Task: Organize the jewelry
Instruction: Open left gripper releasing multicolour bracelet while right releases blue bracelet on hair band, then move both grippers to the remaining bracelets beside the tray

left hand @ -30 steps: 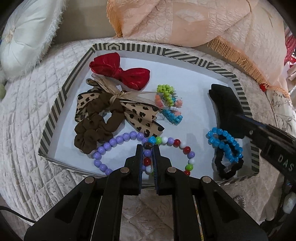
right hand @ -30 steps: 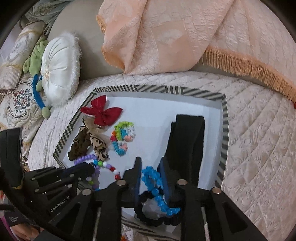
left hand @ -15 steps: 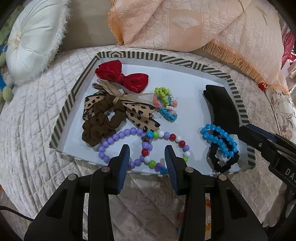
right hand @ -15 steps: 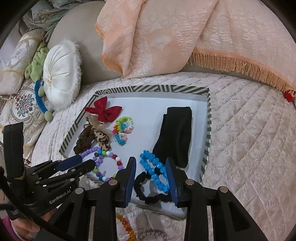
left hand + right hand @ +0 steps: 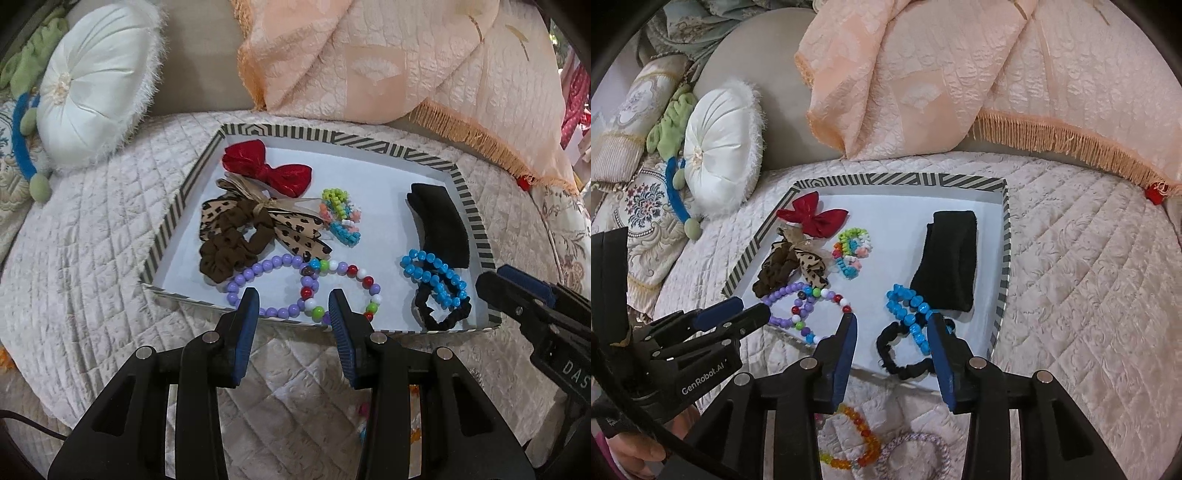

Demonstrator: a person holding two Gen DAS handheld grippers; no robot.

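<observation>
Looking through the left wrist view, I see the left gripper [image 5: 293, 302] spread wide and holding nothing, poised over the near rim of the striped tray [image 5: 325, 139] on the quilted bed [image 5: 85, 236]. Purple bead bracelet [image 5: 255, 280] and multicolour bead bracelet [image 5: 340, 288] lie overlapping just ahead of its fingers; brown scrunchie [image 5: 229, 254], leopard bow [image 5: 291, 229] and red bow [image 5: 269, 171] sit behind them. Right wrist view: right gripper [image 5: 892, 325] likewise released, empty, above the blue bead bracelet [image 5: 908, 310] that lies across a black scrunchie [image 5: 905, 354], touching the black headband [image 5: 947, 258]. Orange bead bracelet [image 5: 857, 443] rests on the bed outside the tray.
</observation>
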